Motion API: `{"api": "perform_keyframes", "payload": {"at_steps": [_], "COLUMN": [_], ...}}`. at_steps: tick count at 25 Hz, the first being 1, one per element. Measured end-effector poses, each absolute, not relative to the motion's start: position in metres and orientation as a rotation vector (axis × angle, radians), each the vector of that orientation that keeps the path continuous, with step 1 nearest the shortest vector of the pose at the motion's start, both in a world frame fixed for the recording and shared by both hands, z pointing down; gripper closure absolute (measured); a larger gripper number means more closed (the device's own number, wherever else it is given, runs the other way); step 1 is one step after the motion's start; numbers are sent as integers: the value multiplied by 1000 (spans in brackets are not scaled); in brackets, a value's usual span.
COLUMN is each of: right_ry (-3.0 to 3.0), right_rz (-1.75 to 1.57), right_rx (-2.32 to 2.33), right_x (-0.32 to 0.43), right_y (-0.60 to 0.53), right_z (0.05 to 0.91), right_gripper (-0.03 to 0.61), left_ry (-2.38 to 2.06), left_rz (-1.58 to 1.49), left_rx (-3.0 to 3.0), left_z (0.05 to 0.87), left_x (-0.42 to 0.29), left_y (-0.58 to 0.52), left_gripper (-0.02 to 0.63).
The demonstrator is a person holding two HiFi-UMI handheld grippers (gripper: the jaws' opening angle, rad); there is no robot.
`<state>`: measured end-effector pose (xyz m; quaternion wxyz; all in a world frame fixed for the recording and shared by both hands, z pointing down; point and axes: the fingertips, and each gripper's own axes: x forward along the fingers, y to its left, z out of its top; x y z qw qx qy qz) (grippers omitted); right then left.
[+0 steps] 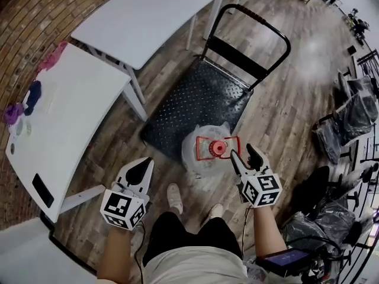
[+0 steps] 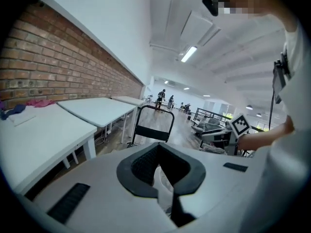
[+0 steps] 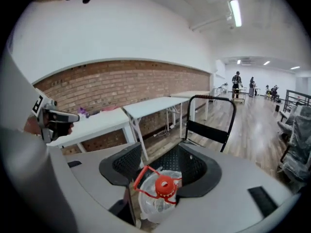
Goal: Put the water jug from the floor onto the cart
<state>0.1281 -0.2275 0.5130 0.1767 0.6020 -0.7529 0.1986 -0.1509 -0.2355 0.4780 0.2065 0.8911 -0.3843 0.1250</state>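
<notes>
The water jug (image 1: 204, 155) stands upright at the cart's (image 1: 195, 99) six o'clock edge (on deck or floor, I cannot tell). The right claw (image 1: 244, 152) gapes wide at the jug's three o'clock, gripping nothing, probably placed to reach the red handle (image 1: 201, 142). The left claw (image 1: 141, 169), at eight o'clock, is parted and empty, out of the way.

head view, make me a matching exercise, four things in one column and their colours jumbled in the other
Things:
1. jug cap
2. cart deck
3. near table
4. floor

Colours:
a. white
b. brown wood
c. red
d. black

Pairs: 1-c, 2-d, 3-a, 4-b
</notes>
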Motion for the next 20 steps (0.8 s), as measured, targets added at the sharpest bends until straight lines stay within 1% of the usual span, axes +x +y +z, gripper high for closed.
{"api": "perform_keyframes", "payload": {"at_steps": [1,3,7,11,20], "right_ry": [-2136,-2135,-2131,-2129,-2113], "right_rz": [542,497,409,399,282], "right_rx": [1743,1821,1920,1988,2113], "right_x": [132,141,157,180,235], "right_y": [-221,-204,-161,-108,26], "right_z": [496,468,432,417,369], "right_gripper": [361,440,535,574,575], "left_ry": [-1052,-1018,-946,-887,-892], "left_rz": [346,334,298,301,250], "left_rx": [2511,2559,2629,2676,2758], "left_z": [470,454,431,418,375], "left_x": [-144,-131,-100,-70,-25], "left_y": [-238,-237,-215,-173,-76], "left_gripper": [615,615,614,614,615]}}
